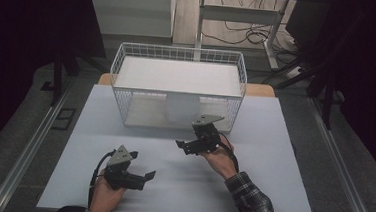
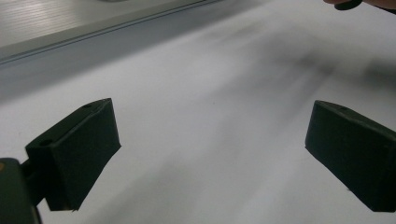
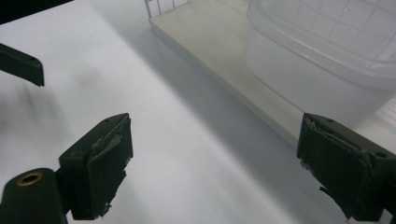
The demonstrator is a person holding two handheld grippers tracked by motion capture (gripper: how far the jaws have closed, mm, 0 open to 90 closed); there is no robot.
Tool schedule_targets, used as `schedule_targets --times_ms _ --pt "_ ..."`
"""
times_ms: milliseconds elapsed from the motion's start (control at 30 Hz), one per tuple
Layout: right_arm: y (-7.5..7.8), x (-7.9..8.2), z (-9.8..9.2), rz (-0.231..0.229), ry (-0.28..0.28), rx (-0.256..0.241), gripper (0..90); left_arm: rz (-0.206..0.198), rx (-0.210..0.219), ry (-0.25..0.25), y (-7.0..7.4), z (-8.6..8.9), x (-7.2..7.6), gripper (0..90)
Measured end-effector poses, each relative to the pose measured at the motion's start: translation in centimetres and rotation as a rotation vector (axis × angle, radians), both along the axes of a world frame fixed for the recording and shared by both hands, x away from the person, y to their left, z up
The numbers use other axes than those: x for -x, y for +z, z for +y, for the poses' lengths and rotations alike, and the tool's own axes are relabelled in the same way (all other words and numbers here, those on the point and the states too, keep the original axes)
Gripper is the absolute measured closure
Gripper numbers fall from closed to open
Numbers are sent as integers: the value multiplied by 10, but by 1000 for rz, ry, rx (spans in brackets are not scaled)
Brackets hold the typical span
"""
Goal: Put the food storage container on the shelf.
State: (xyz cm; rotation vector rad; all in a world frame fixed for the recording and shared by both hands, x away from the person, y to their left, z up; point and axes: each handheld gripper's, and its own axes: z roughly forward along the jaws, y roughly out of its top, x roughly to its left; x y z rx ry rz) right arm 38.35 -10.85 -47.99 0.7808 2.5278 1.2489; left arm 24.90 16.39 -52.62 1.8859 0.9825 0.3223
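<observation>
On the white tabletop [image 1: 250, 190] stands a white wire basket [image 1: 123, 66] turned on its side, its open face toward the person. Inside it, on the lower wall, sits a translucent plastic tub [image 1: 182, 108], roughly in the middle of the opening and just behind the front edge. A white panel lies across the top of the basket.

The right gripper [image 1: 187, 147] is held above the tabletop just in front of the basket, a little right of the tub and near it without touching. Its fingers [image 3: 105, 163] stand wide apart with nothing between them. In the right gripper view the tub [image 3: 317, 79] shows close ahead beyond the right-hand finger, resting on the basket's pale floor [image 3: 219, 51], whose front edge runs diagonally across the picture. Worn, frayed padding shows on the inner faces of both fingers. The tip of the other gripper shows at the far left edge of that view.

The left gripper [image 1: 146, 176] is lower and nearer the person, over the bare front part of the tabletop, well apart from the basket and the tub. Its fingers [image 2: 79, 154] are also spread wide and hold nothing; between them the left gripper view shows plain white surface [image 2: 210, 140] with soft shadows on it. A hand holds each gripper from below, and a plaid sleeve [image 1: 252, 200] covers the right forearm.
</observation>
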Motion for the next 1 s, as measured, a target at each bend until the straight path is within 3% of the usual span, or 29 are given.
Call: schedule_targets --times_ms 1000 --pt "-10 44 -35 32 3 10 26 10 4 -11 -1 1 -1 25"
